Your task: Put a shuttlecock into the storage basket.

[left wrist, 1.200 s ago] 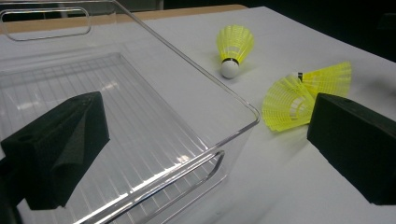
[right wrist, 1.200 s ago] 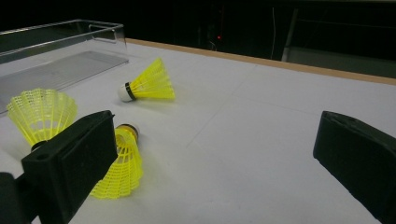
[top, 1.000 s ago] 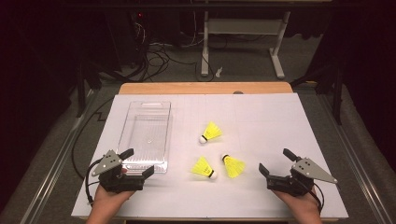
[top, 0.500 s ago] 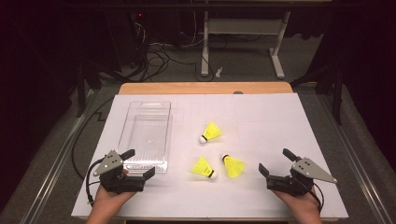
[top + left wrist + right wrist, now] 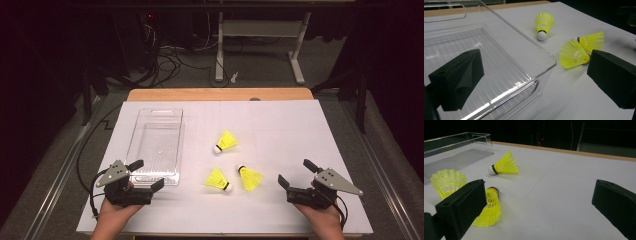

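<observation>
Both grippers — left gripper (image 5: 148,176) and right gripper (image 5: 296,174) — are released, empty, near the counter's (image 5: 300,130) front edge. Three yellow shuttlecocks (image 5: 219,179) lie between them — beside the clear box (image 5: 156,145).

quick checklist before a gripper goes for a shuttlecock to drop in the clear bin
1. Right gripper open: ok, jaws spread wide, nothing between them.
2. Left gripper open: ok, also holding nothing, at the bin's near corner.
3. Clear bin ready to receive: ok, upright on the mat, nothing inside.
4. Shuttlecocks free to grasp: ok, all three lie on their sides on the white mat, outside the bin.
5. Nearest target for the right gripper: ok, the right-hand near shuttlecock, with open mat between.
6. Room around it: cannot tell, its neighbour lies very close; contact is unclear.
</observation>
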Motion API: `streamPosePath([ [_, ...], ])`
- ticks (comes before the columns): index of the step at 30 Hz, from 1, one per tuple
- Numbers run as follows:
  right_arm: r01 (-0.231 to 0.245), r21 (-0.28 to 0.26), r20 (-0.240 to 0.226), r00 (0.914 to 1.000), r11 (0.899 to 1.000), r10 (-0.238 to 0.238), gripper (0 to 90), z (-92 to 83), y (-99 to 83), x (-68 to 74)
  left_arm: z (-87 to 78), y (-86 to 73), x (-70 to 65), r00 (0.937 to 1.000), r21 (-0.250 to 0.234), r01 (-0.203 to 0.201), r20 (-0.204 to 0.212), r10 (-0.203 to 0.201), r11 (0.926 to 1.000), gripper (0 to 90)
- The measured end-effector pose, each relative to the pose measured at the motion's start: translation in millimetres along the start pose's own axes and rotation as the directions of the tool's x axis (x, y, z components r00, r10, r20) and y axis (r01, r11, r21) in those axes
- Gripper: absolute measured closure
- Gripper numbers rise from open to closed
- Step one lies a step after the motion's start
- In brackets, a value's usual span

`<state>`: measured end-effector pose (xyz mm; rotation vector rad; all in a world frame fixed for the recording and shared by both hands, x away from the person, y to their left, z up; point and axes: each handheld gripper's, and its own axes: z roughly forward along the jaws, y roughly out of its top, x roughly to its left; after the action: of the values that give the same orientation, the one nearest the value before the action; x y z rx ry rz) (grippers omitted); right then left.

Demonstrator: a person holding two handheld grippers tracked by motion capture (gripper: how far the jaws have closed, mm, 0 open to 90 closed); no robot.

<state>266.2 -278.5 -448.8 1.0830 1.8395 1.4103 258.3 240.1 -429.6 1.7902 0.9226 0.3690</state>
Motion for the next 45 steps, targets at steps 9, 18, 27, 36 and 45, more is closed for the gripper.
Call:
streamPosePath([
  [9,0.026,0.008,-0.012,0.9996,1.0,-0.025,0.2,2.0,0.5,2.6,-7.1,0.4,3.6,1.0,-0.03,0.007,-0.003,-0.007,0.9995,4.0],
  [18,0.024,0.015,-0.006,0.9997,1.0,-0.024,0.3,3.5,-0.3,2.6,-11.7,-2.6,10.3,0.9994,-0.056,0.029,-0.02,-0.03,0.998,3.4],
  [27,0.047,0.007,0.002,0.9989,0.999,-0.047,0.3,3.6,-0.1,4.5,-23.5,-6.0,23.0,0.9953,-0.096,0.062,-0.068,-0.069,0.9935,2.8],
  [36,0.046,0.007,0.005,0.9989,0.999,-0.046,0.3,3.2,0.0,3.6,-38.5,-11.9,36.9,0.9903,-0.11,0.061,-0.118,-0.074,0.992,0.6],
  [45,0.043,0.002,0.006,0.999,0.999,-0.043,0.3,2.6,0.4,3.3,-39.3,-14.1,40.0,0.9931,-0.099,0.053,-0.099,-0.063,0.9936,0.1],
])
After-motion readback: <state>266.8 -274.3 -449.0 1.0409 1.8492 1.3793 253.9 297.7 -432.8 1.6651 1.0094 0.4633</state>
